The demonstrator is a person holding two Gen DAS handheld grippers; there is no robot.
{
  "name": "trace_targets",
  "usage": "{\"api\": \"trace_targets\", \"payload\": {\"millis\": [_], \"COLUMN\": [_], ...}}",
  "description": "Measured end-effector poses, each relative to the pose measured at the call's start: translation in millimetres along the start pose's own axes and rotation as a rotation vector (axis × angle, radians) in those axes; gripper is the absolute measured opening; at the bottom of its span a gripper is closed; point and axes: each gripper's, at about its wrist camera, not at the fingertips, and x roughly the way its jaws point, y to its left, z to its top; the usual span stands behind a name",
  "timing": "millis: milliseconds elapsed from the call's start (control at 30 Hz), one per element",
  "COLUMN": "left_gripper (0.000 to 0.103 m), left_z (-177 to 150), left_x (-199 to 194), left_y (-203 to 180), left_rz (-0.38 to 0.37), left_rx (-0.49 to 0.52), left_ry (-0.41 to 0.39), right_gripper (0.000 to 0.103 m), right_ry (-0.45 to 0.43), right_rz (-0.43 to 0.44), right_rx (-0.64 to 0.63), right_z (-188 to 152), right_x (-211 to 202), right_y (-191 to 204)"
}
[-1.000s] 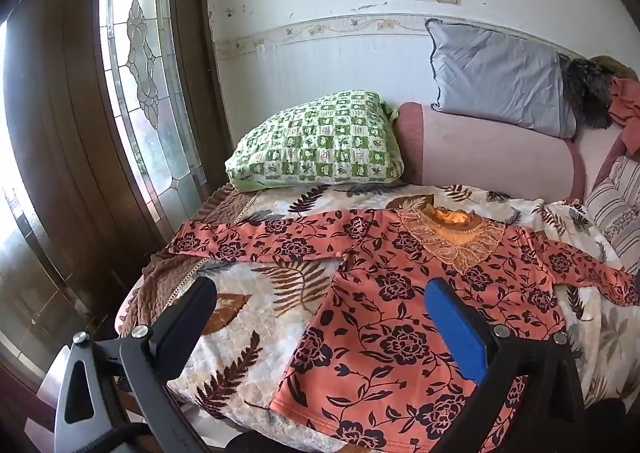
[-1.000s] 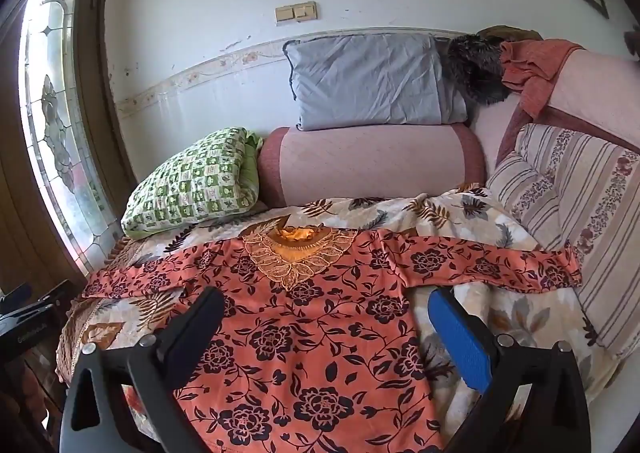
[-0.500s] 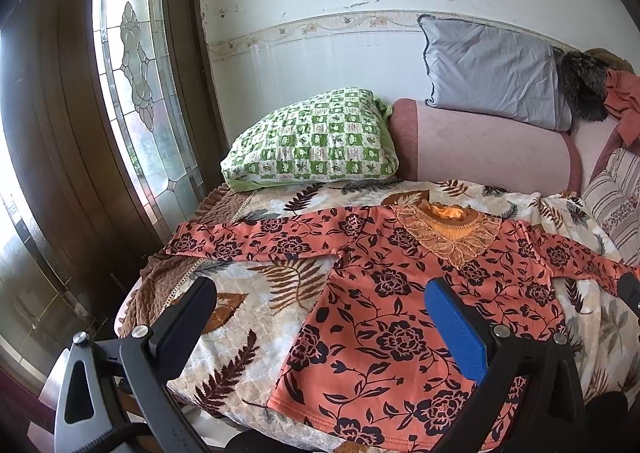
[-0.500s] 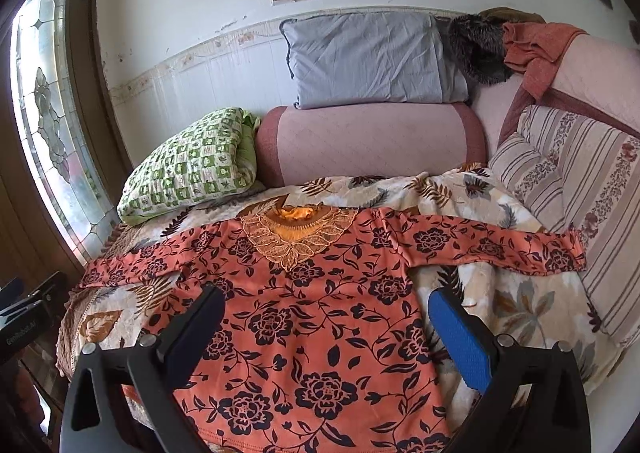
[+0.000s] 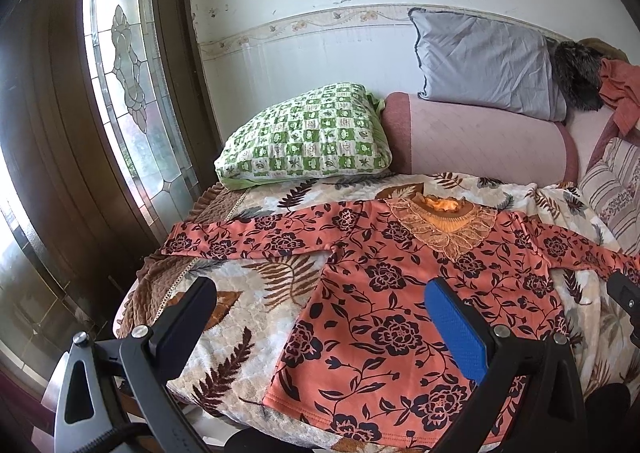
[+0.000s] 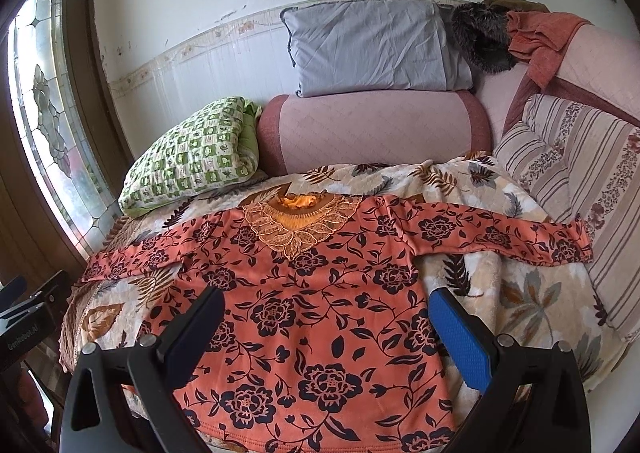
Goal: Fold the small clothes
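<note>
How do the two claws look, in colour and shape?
The left claw and the right claw look alike: a black frame with silver screws and two flat fingers, one black, one with a textured blue pad. White lettering marks the left claw's body, seen in the right wrist view.

Orange blouse [image 6: 312, 317], black rose-and-vine print, long sleeves. Lies flat, front up, unfolded, on the bed. Lace collar [image 6: 300, 225] at the far end, paler orange, pointed at the front; hem at the near edge of the bed. Both sleeves stretched straight out sideways, left sleeve [image 5: 248, 239] toward the window side, right sleeve [image 6: 500, 237] reaching the striped cushion.
</note>
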Motion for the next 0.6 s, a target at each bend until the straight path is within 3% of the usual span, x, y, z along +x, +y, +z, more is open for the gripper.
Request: {"api": "trace_targets", "payload": {"millis": [600], "left_gripper": [0.103], "left_z": [-5.6], "left_x": [5.1], "left_y": [0.2], "left_rz": [-0.005], "left_rx": [0.001], "left_ry": [0.018], "right_gripper": [0.103], "right_ry": [0.010], "right_rz": [0.004], "right_rx": [0.007], "right_z": [-3.0], "right_x": [2.8], "right_y": [-0.1]}}
